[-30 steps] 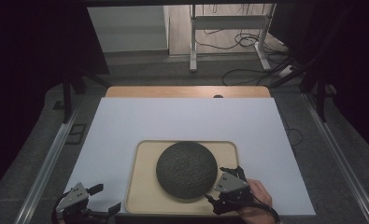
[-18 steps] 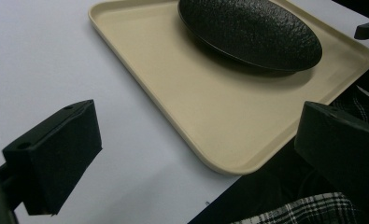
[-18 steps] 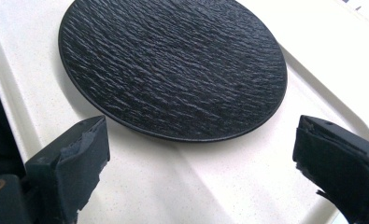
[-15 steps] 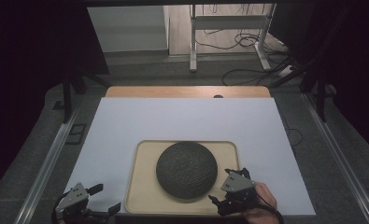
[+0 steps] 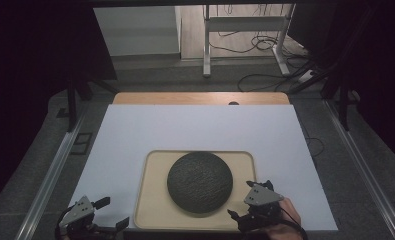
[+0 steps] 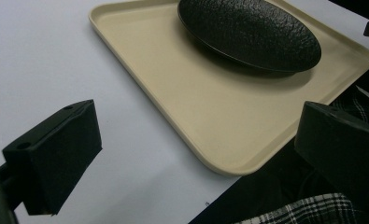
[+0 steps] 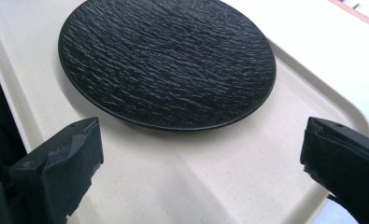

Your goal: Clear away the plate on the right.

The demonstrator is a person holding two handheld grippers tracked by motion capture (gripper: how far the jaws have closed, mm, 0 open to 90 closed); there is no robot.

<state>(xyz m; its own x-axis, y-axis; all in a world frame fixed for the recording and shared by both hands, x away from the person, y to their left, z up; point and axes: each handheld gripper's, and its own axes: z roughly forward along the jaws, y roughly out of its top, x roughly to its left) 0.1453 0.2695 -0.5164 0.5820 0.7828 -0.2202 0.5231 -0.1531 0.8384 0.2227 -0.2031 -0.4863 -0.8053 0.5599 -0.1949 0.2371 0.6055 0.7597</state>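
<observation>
Hovering right gripper [image 5: 249, 200] gapes beside plate [image 5: 200, 182].

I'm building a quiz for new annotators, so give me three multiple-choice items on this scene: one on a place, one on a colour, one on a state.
1. Where does the black plate lie?
A. on the beige tray
B. on the bare white table cover
C. on the floor

2. What colour is the tray?
A. red
B. beige
C. blue

3. How do the jaws of the right hand-held gripper stand?
A. shut on the plate
B. shut on the tray
C. open, holding nothing

Answers:
1 A: the tray's rim runs all round the plate.
2 B: pale beige in every view.
3 C: the right gripper view shows its jaws wide apart, the plate beyond them.
</observation>
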